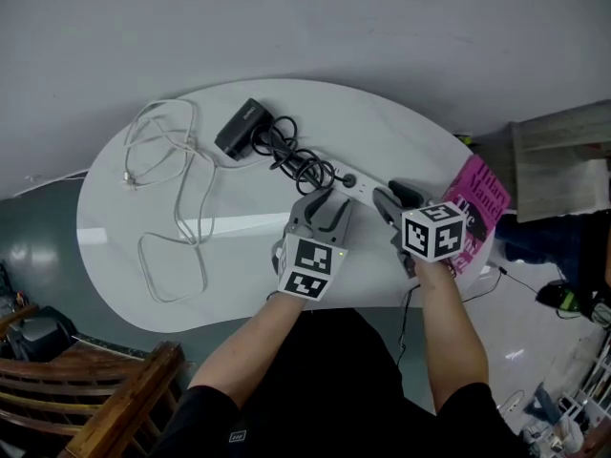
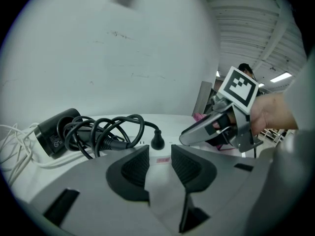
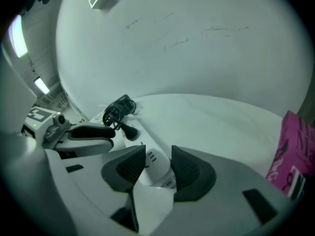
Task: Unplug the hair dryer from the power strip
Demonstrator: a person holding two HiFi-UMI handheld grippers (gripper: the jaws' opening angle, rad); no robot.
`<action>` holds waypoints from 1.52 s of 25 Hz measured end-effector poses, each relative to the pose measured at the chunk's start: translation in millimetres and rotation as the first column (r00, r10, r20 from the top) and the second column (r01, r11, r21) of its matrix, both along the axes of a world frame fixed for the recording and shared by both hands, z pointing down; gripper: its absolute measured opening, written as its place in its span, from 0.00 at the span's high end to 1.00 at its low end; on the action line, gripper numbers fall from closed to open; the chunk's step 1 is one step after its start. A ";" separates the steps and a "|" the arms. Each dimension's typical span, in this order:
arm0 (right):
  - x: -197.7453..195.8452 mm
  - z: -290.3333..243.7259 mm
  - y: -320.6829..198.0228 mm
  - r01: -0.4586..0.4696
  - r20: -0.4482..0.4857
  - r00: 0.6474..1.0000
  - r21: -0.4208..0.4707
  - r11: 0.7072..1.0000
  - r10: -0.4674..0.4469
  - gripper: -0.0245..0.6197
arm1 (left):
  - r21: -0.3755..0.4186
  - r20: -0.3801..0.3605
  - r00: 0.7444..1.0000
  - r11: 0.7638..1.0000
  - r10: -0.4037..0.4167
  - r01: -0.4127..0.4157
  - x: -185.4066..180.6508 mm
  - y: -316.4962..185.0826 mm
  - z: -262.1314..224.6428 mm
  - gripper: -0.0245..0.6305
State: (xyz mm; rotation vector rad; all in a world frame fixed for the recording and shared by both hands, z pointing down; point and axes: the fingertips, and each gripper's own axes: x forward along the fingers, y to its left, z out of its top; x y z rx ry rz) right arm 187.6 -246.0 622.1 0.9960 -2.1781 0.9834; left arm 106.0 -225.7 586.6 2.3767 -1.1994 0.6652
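A black hair dryer [image 1: 242, 127] lies at the far side of the white oval table [image 1: 115, 227], its cord coiled beside it. Its black plug [image 1: 348, 181] stands in a white power strip [image 1: 366, 189]. My left gripper [image 1: 329, 197] hovers just near of the plug; in the left gripper view its pads [image 2: 135, 168] stand apart with the strip [image 2: 162, 157] and the plug [image 2: 157, 141] showing through the gap. My right gripper [image 1: 387, 198] is open, and the strip's rounded end [image 3: 155, 168] sits between its pads [image 3: 189, 168]. The plug [image 3: 130, 131] lies ahead of it.
A long white cable [image 1: 172, 218] loops over the table's left half. A pink book [image 1: 477, 203] lies at the right edge, close to my right hand. A wooden chair [image 1: 105, 399] stands below the table's near left edge.
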 end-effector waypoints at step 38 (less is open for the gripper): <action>-124.8 -26.8 50.7 0.604 -0.115 0.795 0.242 0.760 -0.595 0.80 | 0.064 0.098 0.987 0.989 0.128 -0.135 -10.5 34.7 19.1 0.54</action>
